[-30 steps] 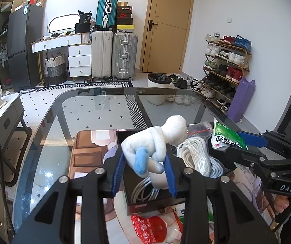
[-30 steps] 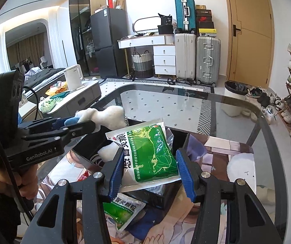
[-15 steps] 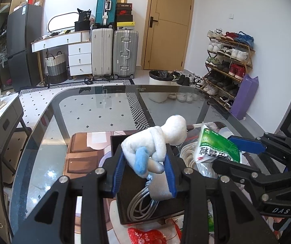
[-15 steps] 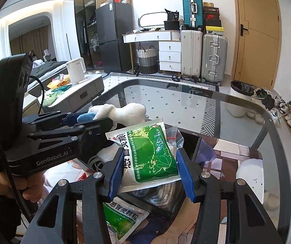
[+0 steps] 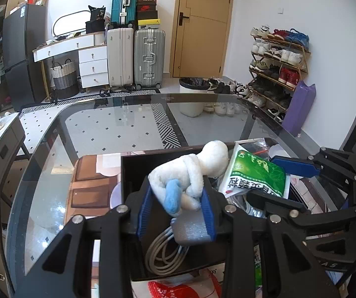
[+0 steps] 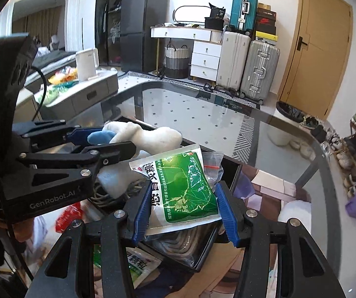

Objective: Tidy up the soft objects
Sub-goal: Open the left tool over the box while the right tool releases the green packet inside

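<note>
While we are hovering both loads over the black bin (image 5: 128, 173)
We are clamping the plush toy (image 5: 190, 176) in the left gripper (image 5: 176, 213) and the green pouch (image 6: 185, 188) in the right gripper (image 6: 185, 213); 2 crowded grippers risk colliding

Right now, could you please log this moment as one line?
left gripper: shut on white plush doll | right gripper: shut on green-and-white sachet | both over black rectangular bin

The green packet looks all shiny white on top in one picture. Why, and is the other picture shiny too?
Right wrist view: light glares off the glossy green packet held in the right gripper, washing out its top. Left wrist view: the same packet shows less glare; the glass table reflects light instead, and the plush toy in the left gripper looks evenly lit.
</note>
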`<state>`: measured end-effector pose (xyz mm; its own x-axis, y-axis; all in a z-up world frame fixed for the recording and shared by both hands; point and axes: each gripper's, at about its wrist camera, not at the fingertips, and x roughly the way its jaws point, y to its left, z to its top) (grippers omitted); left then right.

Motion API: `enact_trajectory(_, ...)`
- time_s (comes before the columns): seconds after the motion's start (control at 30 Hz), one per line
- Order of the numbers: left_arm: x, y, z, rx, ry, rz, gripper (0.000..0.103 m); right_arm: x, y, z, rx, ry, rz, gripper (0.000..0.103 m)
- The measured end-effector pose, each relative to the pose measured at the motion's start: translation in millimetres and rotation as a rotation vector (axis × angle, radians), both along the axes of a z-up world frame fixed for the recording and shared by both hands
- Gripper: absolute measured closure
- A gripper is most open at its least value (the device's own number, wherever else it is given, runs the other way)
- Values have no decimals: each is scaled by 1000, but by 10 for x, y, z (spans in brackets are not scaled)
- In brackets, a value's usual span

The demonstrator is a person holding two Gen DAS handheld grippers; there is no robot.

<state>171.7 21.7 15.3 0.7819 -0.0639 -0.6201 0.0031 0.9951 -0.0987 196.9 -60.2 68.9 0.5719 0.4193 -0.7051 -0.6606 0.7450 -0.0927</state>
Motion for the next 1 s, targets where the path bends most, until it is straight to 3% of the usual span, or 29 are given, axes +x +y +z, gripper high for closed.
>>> enact_trajectory(0.77,-25,-46,-62,22,37,-20,67,79,68,-100,-50,56,36,50)
enact_trajectory(0.87,-51,-56,-42,27,39,-24,64,70,62,-66,-39,60,41,40)
enact_trajectory(0.93,-80,-54,-34,31,37,-26,60,36,30,-13,-24,44,48,27)
enact_trajectory(1.0,-104,-56,-15,31,39,-28,55,-7,-14,46,-16,19,47,21)
